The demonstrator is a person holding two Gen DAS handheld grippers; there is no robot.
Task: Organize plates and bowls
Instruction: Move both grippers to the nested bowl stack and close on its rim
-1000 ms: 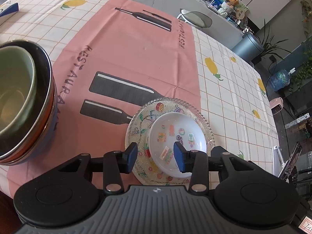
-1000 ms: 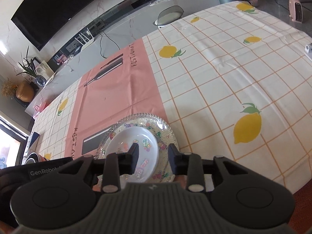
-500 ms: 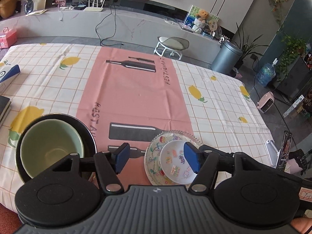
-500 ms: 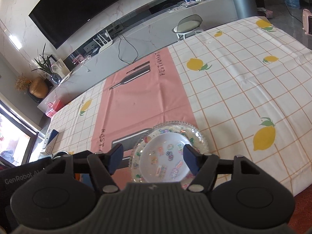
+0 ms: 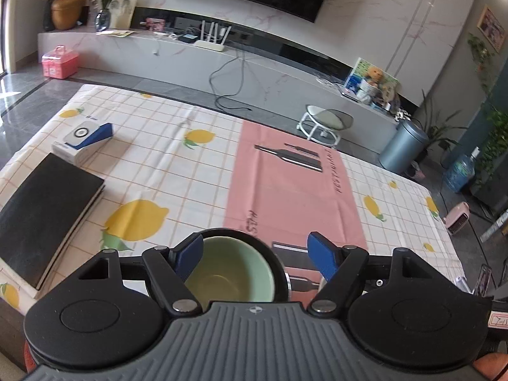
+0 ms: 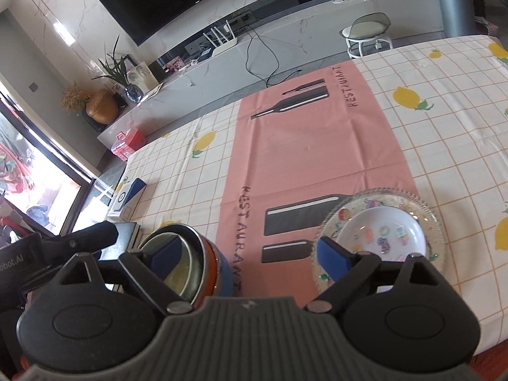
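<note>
Left wrist view: the left gripper [image 5: 254, 254] hangs above the near edge of the surface [image 5: 177, 171], its blue-padded jaws spread wide and holding nothing. Between and below them sits the pale green ceramic bowl [image 5: 228, 273], nested inside a larger black-rimmed bowl [image 5: 279, 263]. A black rectangular book [image 5: 44, 216] lies to the left, with a small white-and-blue box [image 5: 84, 138] beyond it. The pink runner printed with dark bottles [image 5: 285, 187] crosses the lemon-patterned checked cloth.

Right wrist view: the right gripper [image 6: 244, 254] also has its jaws spread wide, pinching nothing. The nested stack stands at lower left: the green bowl [image 6: 181, 273] inside the black-rimmed bowl [image 6: 190, 238], with an orange band and a blue one showing on the stack's outer side. At lower right, well apart from the stack, the clear glass plate with a beaded rim [image 6: 425, 209] rests on the surface, half on the runner [image 6: 311, 158]. The small white dish with coloured motifs [image 6: 384, 231] lies in its centre.
</note>
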